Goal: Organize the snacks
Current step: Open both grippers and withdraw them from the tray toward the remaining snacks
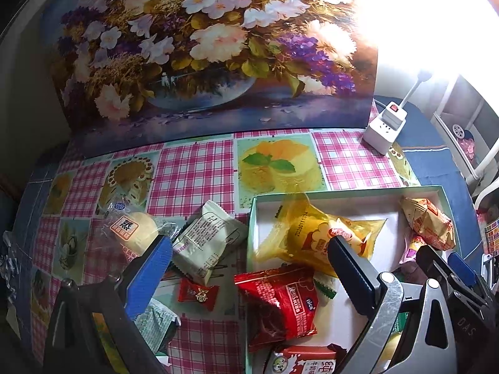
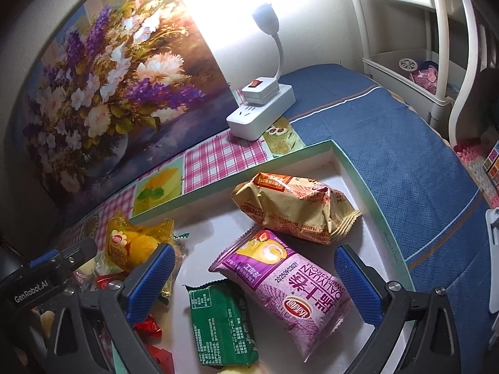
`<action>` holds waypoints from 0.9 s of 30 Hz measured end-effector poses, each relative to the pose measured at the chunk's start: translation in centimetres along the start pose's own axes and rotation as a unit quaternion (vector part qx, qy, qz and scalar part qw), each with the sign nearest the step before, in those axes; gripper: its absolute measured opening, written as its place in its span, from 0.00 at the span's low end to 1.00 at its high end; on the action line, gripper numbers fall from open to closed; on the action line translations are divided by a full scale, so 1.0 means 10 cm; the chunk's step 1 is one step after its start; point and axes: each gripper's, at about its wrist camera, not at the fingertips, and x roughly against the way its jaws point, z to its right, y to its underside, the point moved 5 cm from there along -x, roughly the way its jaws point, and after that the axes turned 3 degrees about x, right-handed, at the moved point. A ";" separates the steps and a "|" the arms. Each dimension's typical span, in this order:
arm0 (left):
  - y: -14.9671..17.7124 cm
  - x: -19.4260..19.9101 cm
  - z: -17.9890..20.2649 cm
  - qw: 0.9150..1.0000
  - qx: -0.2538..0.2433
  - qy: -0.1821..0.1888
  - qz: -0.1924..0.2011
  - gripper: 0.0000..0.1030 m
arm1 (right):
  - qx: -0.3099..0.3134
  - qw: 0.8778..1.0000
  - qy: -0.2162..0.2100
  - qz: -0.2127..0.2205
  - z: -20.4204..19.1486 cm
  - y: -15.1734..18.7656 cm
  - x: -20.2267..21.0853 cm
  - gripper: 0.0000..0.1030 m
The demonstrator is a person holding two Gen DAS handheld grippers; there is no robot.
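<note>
Checked cloth covers the bench [image 1: 193, 168]; the box [image 1: 343, 194] holds most snacks, while several lie left of it. Both grippers' fingers gape wide, empty. The red packet [image 1: 277, 299] straddling the rim could tip out if nudged.

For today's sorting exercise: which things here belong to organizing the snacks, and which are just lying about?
Job: box; purple Swiss roll pack; green pack; red pack; white pack.
Lying about: flower painting; power strip; lamp.
</note>
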 end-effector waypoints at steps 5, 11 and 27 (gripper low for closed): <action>0.01 0.08 -0.09 1.000 0.001 -0.007 0.011 0.97 | 0.021 1.000 -0.008 0.015 -0.14 -0.01 0.08 1.00; 0.16 0.15 -0.34 1.000 -0.016 -0.024 0.009 0.97 | 0.079 0.996 -0.043 0.028 -0.52 0.04 0.16 1.00; 0.56 0.12 -1.43 0.996 0.064 -0.064 0.013 0.97 | 0.199 0.973 -0.116 -0.005 -1.43 0.52 0.10 1.00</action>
